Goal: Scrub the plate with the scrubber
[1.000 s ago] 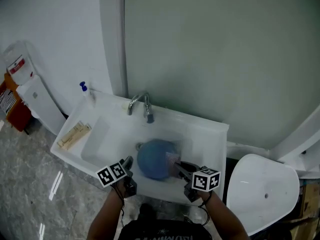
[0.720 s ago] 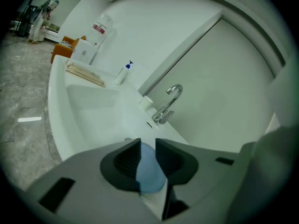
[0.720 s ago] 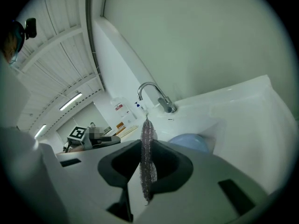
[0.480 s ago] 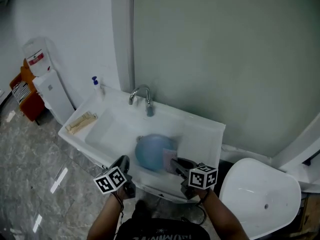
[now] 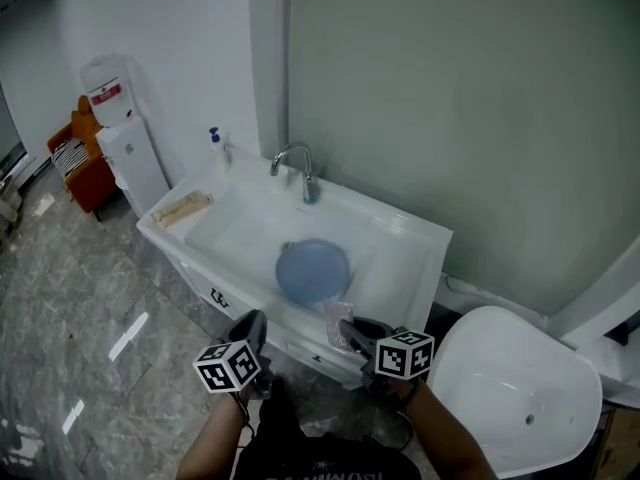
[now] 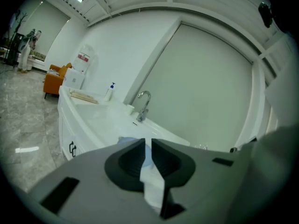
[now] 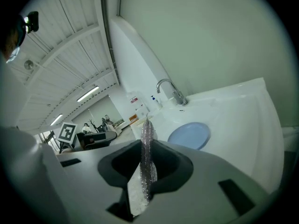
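The round blue plate [image 5: 312, 271] lies in the white sink [image 5: 420, 236], also seen in the right gripper view as a blue plate [image 7: 189, 135]. My right gripper [image 5: 347, 330] hovers in front of the sink's near edge, shut on the silvery mesh scrubber [image 5: 337, 320]; the scrubber [image 7: 147, 162] stands up between its jaws. My left gripper [image 5: 252, 330] hangs beside it, off the plate. Its jaws have just been closing and now leave only a thin slit, nothing between them [image 6: 148, 141]. A sliver of the plate [image 6: 125, 140] shows past them.
A chrome faucet [image 5: 297, 171] rises at the sink's back, a soap bottle [image 5: 215, 144] at its left corner, a wooden item [image 5: 182, 209] on the left ledge. A water dispenser [image 5: 118, 138] and an orange seat [image 5: 78, 158] stand left. A white basin-shaped object [image 5: 520, 388] sits right.
Both grippers have drawn back from over the plate to in front of the sink's near edge. The left jaws have closed. The plate stays in the sink; the view has widened.
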Demonstrator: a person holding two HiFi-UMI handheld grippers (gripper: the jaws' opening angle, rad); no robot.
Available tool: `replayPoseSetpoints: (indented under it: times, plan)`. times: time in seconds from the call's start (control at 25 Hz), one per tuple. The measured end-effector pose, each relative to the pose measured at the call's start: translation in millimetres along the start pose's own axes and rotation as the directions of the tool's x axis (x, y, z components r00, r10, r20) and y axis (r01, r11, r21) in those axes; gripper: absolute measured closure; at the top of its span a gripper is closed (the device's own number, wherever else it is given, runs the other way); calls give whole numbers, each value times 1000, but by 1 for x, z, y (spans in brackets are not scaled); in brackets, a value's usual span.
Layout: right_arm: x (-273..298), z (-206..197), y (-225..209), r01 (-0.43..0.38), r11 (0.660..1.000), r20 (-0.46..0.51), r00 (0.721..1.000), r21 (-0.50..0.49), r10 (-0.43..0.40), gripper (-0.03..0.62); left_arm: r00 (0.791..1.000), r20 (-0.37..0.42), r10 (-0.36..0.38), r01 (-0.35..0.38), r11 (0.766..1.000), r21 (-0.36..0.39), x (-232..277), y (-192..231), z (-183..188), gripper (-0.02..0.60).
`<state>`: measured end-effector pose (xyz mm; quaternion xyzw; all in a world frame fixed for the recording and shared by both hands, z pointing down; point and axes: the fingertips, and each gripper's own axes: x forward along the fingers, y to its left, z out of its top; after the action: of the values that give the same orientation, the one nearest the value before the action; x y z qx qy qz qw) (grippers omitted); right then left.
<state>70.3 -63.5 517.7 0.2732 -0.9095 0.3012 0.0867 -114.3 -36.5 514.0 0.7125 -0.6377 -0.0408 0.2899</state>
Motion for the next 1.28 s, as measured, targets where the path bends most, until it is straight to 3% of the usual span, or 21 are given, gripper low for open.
replayPoseSetpoints:
  times: [0.28,0.48,1.0,1.28]
  plan:
    - [-44,-42,18,-44,999,-43,998,-6,44,516,999,5,35,-35,999,-29,-53,-21,-49,531]
    - [-59,-62,28,-70,997,-57,996,10,71,516,1000,13,17,-17,1000,-9,-84,-40,-70,531]
    - [-50,-75,62,-118,992,-81,990,-37,115,516,999,47,-22,20,999,30,-131,-36,-69,532]
    - [-58,-84,98,-113,991,-88,990,-72,107,516,999,22,-48,47,998,31,-163,-32,-75,531]
